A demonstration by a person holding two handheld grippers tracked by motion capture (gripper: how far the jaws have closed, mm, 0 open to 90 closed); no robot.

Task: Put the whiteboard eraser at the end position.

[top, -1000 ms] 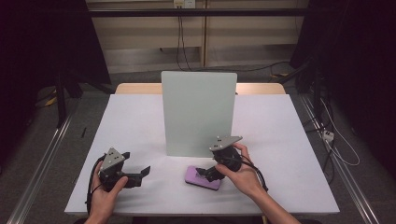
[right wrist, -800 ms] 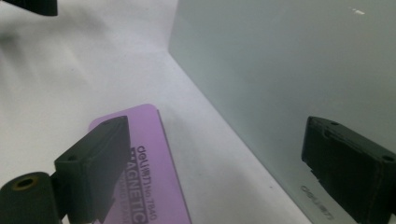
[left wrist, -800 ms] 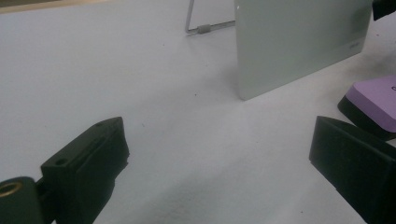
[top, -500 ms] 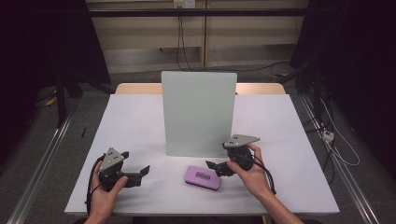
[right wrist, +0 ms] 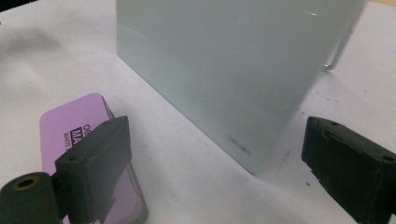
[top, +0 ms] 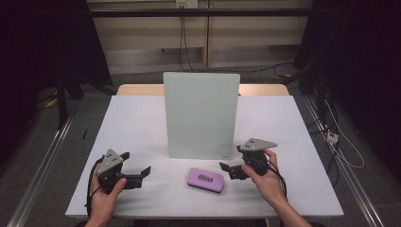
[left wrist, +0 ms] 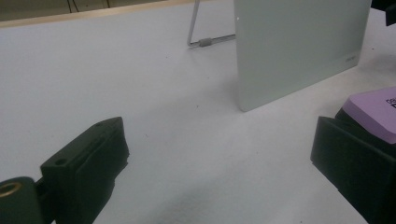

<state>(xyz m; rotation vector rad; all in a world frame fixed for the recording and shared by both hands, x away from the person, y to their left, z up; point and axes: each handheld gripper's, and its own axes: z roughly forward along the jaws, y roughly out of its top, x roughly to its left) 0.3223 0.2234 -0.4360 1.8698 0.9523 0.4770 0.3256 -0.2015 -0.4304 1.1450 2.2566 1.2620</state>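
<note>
A purple eraser [top: 205,180] with a black base lies flat on the white table, in front of an upright pale green board [top: 201,116]. My right gripper [top: 231,161] is open just right of the eraser, apart from it, pointing left. In the right gripper view the eraser [right wrist: 74,126] lies behind the left jaw, and the board [right wrist: 224,60] stands ahead between the open jaws of the right gripper [right wrist: 224,158]. My left gripper [top: 136,164] is open at the front left, holding nothing. The left gripper view shows its own jaws [left wrist: 219,163] wide apart, with the eraser [left wrist: 373,109] at the right.
The white table [top: 137,118] has bare room on both sides of the board. A wire stand [left wrist: 201,41] props the board [left wrist: 299,46] from behind. The table's front edge runs close to both hands. Beyond the table are a dark floor and cables.
My right gripper has drawn back to the right, away from the eraser's right end. The eraser stays flat on the table. The left gripper has barely moved.
</note>
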